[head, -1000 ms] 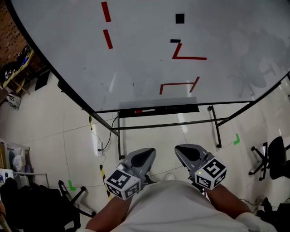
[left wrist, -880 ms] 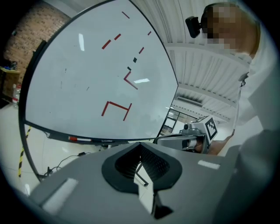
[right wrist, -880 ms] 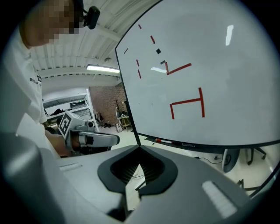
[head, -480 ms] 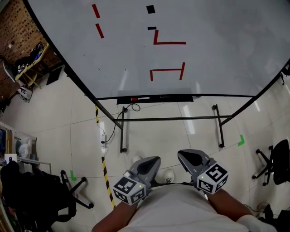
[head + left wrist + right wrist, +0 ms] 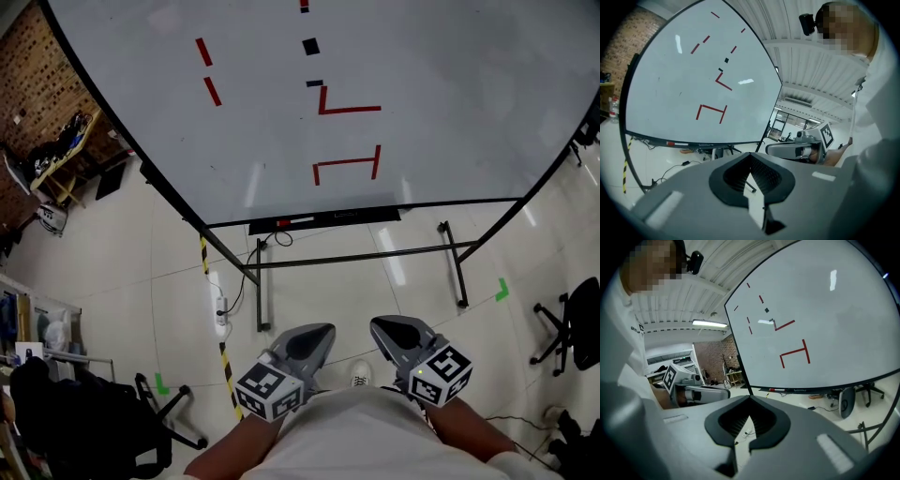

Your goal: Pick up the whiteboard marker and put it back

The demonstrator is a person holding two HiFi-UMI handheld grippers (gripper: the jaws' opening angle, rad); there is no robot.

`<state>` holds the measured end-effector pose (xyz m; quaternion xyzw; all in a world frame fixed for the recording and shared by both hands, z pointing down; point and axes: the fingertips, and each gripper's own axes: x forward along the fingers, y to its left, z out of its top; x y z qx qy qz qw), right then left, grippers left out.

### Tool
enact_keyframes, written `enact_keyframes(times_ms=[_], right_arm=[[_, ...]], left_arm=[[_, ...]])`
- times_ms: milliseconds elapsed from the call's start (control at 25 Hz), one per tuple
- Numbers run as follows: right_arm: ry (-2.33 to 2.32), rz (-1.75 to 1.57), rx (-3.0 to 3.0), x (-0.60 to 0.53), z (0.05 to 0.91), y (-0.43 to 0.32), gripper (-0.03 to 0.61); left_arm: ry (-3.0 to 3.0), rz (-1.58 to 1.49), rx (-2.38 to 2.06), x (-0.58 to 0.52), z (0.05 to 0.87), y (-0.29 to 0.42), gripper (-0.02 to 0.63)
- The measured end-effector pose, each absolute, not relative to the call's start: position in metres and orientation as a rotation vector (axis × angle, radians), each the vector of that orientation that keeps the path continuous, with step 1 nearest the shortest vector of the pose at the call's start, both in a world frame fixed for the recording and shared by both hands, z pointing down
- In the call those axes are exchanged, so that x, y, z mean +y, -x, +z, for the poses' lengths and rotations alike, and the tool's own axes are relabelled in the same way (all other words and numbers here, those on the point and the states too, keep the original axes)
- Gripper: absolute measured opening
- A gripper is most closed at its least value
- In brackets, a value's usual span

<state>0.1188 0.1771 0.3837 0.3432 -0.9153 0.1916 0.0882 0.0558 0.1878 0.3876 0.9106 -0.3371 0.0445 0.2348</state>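
Whiteboard marker (image 5: 296, 222) lies in tray (image 5: 366, 217), frame centre; left gripper (image 5: 314, 337) and right gripper (image 5: 386, 330), bottom, jaws together, empty: pre-pickup or post-return.

A brick wall (image 5: 23, 75) flanks the pale tiled floor (image 5: 122, 253), where a black office chair (image 5: 579, 323) stands.

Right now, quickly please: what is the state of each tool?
Left tool: closed, holding nothing.
Right tool: closed, holding nothing.
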Motion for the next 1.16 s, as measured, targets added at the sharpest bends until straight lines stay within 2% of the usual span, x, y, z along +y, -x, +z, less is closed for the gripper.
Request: enact_keyframes(times_ms=[520,1160], right_arm=[[-1.041,0.595,-2.684,0.181,0.397,-0.081,0.002],[-1.05,0.586,-2.691,0.183,0.396,-0.078,0.002]], left_arm=[[-2.488,0.138,-0.884,0.182,0.397,-0.016,0.017],[-2.5,0.157,-0.859,0.179,0.397,-0.021,0.017]])
